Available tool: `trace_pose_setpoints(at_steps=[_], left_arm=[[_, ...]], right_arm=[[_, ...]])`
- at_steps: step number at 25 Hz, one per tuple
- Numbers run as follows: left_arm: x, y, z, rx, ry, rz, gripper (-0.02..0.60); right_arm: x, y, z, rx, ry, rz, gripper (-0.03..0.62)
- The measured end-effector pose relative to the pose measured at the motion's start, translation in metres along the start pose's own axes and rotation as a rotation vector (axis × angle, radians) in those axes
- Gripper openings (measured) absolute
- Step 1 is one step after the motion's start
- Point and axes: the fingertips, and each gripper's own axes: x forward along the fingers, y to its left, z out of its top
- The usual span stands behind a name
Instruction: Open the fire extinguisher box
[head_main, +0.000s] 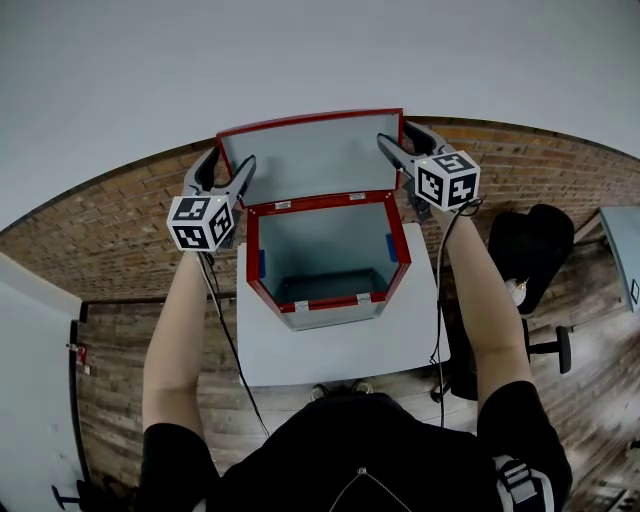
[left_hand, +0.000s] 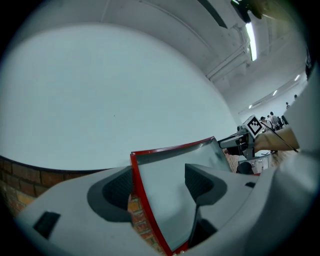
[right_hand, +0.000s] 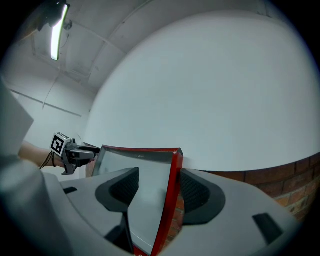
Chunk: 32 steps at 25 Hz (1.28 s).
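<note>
The head view looks steeply down from above the person's shoulders, some way off, onto the white tabletop (head_main: 400, 340). The open fire extinguisher box (head_main: 325, 245) sits at centre, its raised lid (head_main: 310, 155) at 12 o'clock. The left gripper view rides on the left tongs (head_main: 235, 160), close against the lid's left edge, facing across it toward a white wall (left_hand: 100, 75). The right gripper view rides on the right tongs (head_main: 395, 135), as close to the lid's right edge, facing the opposite way. All three views share the lid. Each gripper view catches the other tongs, at 3 o'clock and 9 o'clock.
</note>
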Motion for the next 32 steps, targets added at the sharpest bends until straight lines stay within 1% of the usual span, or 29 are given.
trace_pose_setpoints(at_steps=[3,6,8,11,13,15,16,17,19,21,24,27,29,32], left_arm=[[-0.010,0.005,0.013,0.006,-0.033,0.008,0.364],[-0.028,0.007,0.024,-0.017,-0.072,0.016,0.364],[-0.047,0.001,0.031,-0.032,-0.106,0.017,0.364],[-0.081,-0.018,0.039,-0.024,-0.167,0.016,0.355],[-0.105,-0.033,0.038,-0.038,-0.203,0.017,0.290],[-0.128,-0.046,0.032,-0.070,-0.217,0.023,0.226],[-0.138,-0.052,0.027,-0.085,-0.214,0.025,0.184],[-0.146,-0.060,0.021,-0.096,-0.206,0.025,0.151],[-0.159,-0.076,0.008,-0.107,-0.181,0.021,0.107],[-0.170,-0.094,-0.006,-0.116,-0.158,0.002,0.070],[-0.185,-0.125,-0.026,-0.152,-0.144,-0.056,0.048],[-0.199,-0.151,-0.053,-0.197,-0.120,-0.106,0.048],[-0.207,-0.165,-0.073,-0.224,-0.086,-0.120,0.048],[-0.218,-0.184,-0.096,-0.246,-0.047,-0.134,0.048]], right_arm=[[-0.009,-0.003,0.012,-0.011,-0.024,-0.014,0.255],[-0.030,-0.003,0.025,0.008,-0.065,-0.027,0.254],[-0.052,0.005,0.032,0.030,-0.105,-0.031,0.254],[-0.084,0.027,0.035,0.037,-0.149,-0.010,0.253],[-0.104,0.047,0.029,0.031,-0.149,0.015,0.253],[-0.122,0.068,0.021,0.026,-0.144,0.044,0.253],[-0.130,0.080,0.016,0.026,-0.146,0.063,0.242],[-0.138,0.093,0.012,0.030,-0.149,0.084,0.212],[-0.151,0.117,0.000,0.050,-0.154,0.118,0.123],[-0.162,0.139,-0.015,0.066,-0.144,0.130,0.051],[-0.176,0.164,-0.038,0.062,-0.122,0.119,0.025],[-0.186,0.179,-0.063,0.115,-0.102,0.106,0.018],[-0.193,0.188,-0.078,0.145,-0.080,0.103,0.018],[-0.204,0.200,-0.095,0.150,-0.055,0.105,0.018]])
